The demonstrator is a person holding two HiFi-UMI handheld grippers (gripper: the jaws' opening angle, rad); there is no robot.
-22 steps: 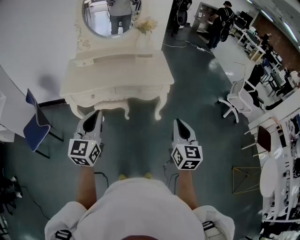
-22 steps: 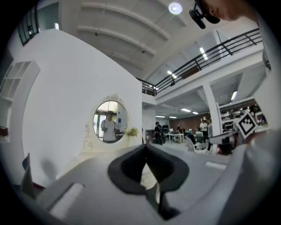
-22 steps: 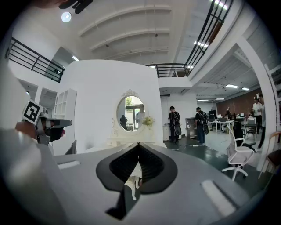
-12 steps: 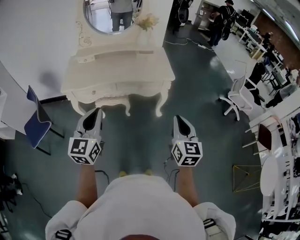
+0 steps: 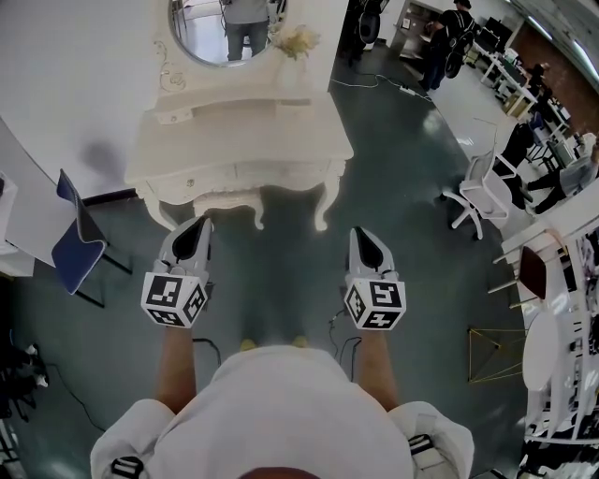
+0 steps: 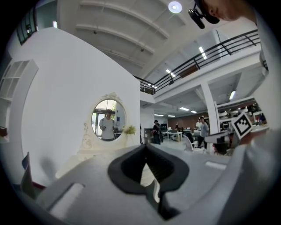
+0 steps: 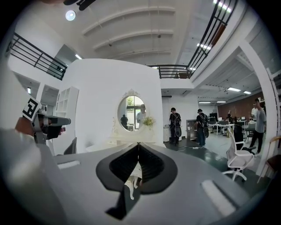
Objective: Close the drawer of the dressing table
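The cream dressing table (image 5: 239, 140) stands against the white wall, under an oval mirror (image 5: 229, 28). Its drawer front (image 5: 234, 175) faces me; from above I cannot tell how far it stands out. My left gripper (image 5: 200, 224) hovers level just short of the table's left front leg, jaws shut on nothing. My right gripper (image 5: 360, 234) hangs over the floor, off the table's right front corner, also shut and empty. In the left gripper view the left gripper (image 6: 145, 146) points toward the table (image 6: 94, 151). In the right gripper view the right gripper (image 7: 138, 144) points at the table (image 7: 127, 139).
A vase of pale flowers (image 5: 298, 42) stands on the table's back right. A blue chair (image 5: 75, 239) is at the left and a white office chair (image 5: 477, 192) at the right. People (image 5: 447, 37) stand far behind. Cables (image 5: 335, 327) lie by my feet.
The dressing table has slid slightly lower and nearer in the head view. Both grippers keep their pose in front of me, still shut.
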